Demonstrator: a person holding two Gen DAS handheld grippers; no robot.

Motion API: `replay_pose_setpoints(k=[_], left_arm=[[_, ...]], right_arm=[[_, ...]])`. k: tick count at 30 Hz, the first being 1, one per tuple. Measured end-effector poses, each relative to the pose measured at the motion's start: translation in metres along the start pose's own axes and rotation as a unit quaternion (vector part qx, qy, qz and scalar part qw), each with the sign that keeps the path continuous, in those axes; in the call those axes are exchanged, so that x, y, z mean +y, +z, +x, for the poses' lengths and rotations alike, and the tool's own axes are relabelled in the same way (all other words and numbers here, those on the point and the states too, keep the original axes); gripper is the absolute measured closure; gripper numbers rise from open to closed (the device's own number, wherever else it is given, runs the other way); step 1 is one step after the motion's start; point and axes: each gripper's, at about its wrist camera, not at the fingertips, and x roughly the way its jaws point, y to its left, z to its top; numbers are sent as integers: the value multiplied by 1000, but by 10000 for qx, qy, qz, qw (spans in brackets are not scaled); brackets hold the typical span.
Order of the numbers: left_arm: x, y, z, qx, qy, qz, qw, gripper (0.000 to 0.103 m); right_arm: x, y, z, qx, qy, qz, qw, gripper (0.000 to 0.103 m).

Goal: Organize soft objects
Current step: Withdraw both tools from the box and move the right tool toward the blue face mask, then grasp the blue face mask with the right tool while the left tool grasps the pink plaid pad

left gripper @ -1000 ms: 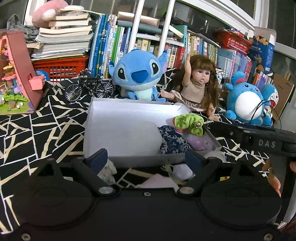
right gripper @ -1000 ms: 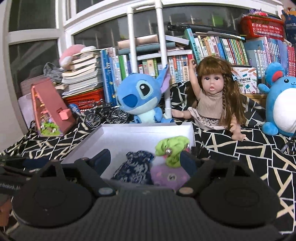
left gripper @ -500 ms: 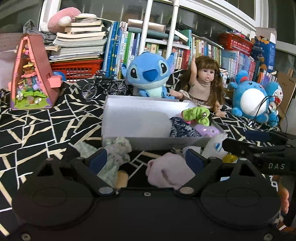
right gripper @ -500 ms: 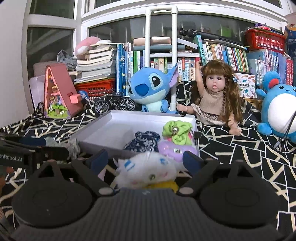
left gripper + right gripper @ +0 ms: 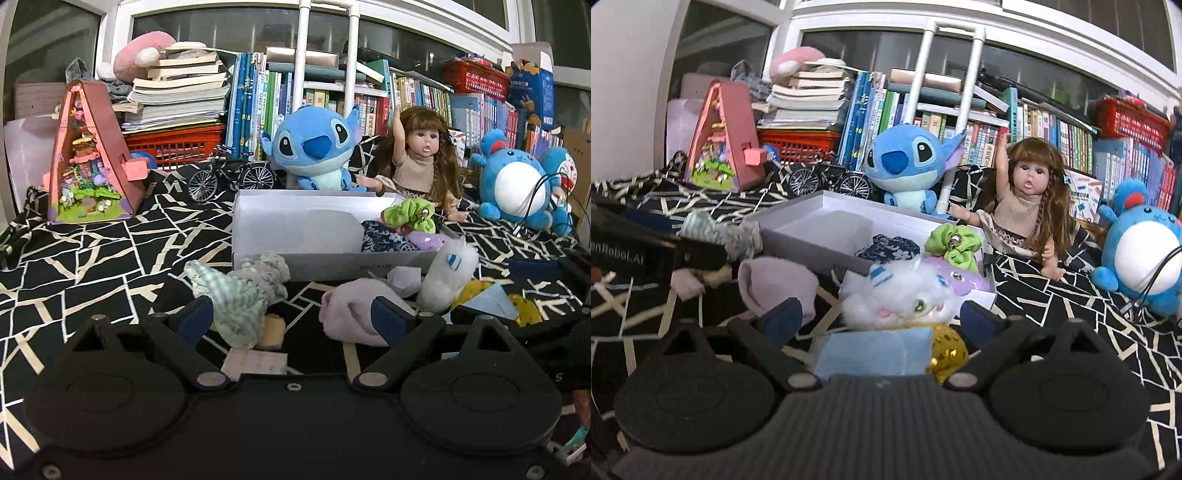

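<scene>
we count three soft items in the white box [image 5: 295, 225], four more lying on the black patterned cloth [image 5: 92, 258] before it. our left gripper [image 5: 291, 317] and right gripper [image 5: 881, 319] both spread wide, holding nothing.

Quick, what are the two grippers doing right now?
Left gripper: open, holding nothing.
Right gripper: open, holding nothing.

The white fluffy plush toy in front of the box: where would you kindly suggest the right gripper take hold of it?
Probably across its round fluffy body, coming straight from the front. The white fluffy plush toy already sits between the open right gripper fingers, soft and compressible.
</scene>
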Motion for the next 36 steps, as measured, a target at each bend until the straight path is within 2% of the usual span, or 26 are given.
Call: replay_pose_setpoints(k=[6,18,27,36], left_arm=[[3,-10,-1,80,103,90,9999,9],[16,-26,17,488,326,-218,9980,11],[17,-30,21,543,324,-272,9976,21],[16,-31,21,565,243,-296,9977,36]], right_arm=[[9,-7,2,62,-41,-82,9999,6],[23,-16,6,177,-392,-336,9985,6],[27,-19,10,268,-483,-406,9976,6],[31,-19,14,297,-448,-477,9974,7]])
